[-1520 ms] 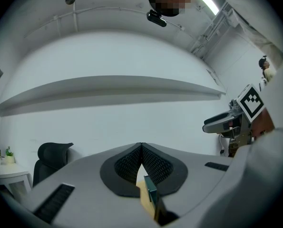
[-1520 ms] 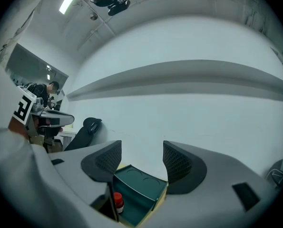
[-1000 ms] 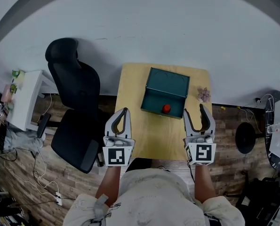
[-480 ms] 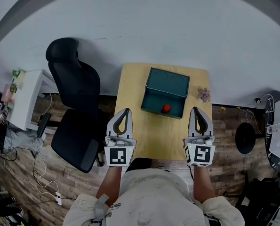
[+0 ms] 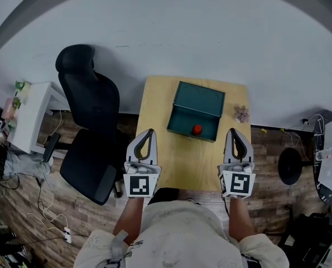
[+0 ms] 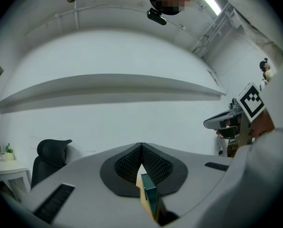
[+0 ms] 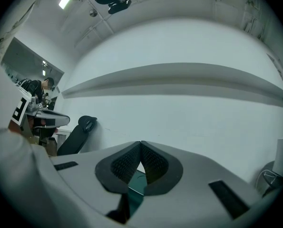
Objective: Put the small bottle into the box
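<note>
1. Red top of the small bottle (image 5: 197, 129) shows inside the open teal box (image 5: 198, 98), near its front wall; seen end-on, so it seems to stand upright
2. Pale wood surface (image 5: 154, 102) carries the box, against a white wall (image 5: 182, 27); black chair (image 5: 87, 113) stands left, on plank floor (image 5: 29, 205)
3. Left gripper (image 5: 149, 132) and right gripper (image 5: 233, 132) hover at the near edge, jaws together, empty

A pale, matt wooden table (image 5: 154, 105) is shown on a wood-plank floor (image 5: 26, 208). The box (image 5: 198, 98) is finished in matt teal, the chair (image 5: 90, 105) in smooth black. The left gripper (image 6: 141, 146) is seen in matt grey plastic with ribbed black pads (image 6: 127, 164).
</note>
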`<state>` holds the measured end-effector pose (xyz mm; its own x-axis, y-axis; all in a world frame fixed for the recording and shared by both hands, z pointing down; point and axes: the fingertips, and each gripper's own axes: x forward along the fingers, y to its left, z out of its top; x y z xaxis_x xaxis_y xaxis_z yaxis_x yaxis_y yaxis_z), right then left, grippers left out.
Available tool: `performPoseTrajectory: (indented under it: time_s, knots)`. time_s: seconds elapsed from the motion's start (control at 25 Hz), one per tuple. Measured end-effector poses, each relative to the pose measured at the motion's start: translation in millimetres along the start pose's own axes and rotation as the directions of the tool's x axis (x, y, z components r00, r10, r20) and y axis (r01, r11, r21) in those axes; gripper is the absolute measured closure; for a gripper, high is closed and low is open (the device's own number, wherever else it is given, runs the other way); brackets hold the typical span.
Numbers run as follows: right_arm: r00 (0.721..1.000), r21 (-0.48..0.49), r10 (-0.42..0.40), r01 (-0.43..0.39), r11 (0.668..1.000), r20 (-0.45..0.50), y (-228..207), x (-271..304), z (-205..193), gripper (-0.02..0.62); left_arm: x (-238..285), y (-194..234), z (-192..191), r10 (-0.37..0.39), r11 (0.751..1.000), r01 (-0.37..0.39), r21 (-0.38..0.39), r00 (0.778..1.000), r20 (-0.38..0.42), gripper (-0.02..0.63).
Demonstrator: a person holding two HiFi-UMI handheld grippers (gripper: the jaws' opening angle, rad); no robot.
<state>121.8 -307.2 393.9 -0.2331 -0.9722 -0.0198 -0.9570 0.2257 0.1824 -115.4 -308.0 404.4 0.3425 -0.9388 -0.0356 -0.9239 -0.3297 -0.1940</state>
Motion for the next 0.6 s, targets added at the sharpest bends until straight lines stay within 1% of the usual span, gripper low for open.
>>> performPoseTrajectory:
  time_s: [0.28,0.36,0.52,0.6]
  knots:
    - [1.000,0.013,-0.012,0.012,1.000,-0.002,-3.1,-0.4,-1.0,0.580,0.5,2.2,1.8,0.007,1.000,-0.007,-0.002,1.000,0.010,0.599]
    - [1.000,0.014,-0.012,0.012,1.000,-0.004,-3.1,-0.6,-1.8,0.580,-0.5,2.7,-0.7,0.008,1.000,-0.008,-0.006,1.000,-0.001,0.598]
    - [1.000,0.008,-0.008,0.008,1.000,0.000,-3.5,1.9,-0.5,0.580,1.3,4.8,-0.2,0.014,1.000,-0.014,-0.021,1.000,0.004,0.599]
    - [1.000,0.011,-0.012,0.012,1.000,-0.005,-4.0,2.2,-1.4,0.580,1.3,5.0,-1.0,0.013,1.000,-0.013,-0.015,1.000,-0.001,0.598]
